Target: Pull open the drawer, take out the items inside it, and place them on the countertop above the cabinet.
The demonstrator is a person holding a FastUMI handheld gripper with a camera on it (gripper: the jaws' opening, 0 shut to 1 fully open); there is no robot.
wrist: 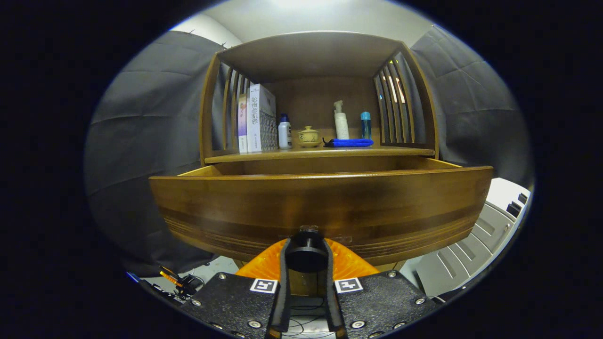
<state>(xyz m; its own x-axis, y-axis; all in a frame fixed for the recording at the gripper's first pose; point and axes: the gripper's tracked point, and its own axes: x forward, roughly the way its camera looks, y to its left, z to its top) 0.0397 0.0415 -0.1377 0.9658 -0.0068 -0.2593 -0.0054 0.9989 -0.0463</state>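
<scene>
Drawer [320, 207] stands pulled out, its knob [306, 254] clamped in the hand-held gripper [306, 263].

Gripper [306, 256] body at bottom centre of the frame — two textured black plates with silver screws. Each plate carries one square black-and-white marker — orange ribbed housing behind.

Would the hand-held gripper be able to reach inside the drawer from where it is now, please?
Probably not yet: the hand-held gripper is shut on the drawer knob, below the drawer front, which blocks the interior.
</scene>
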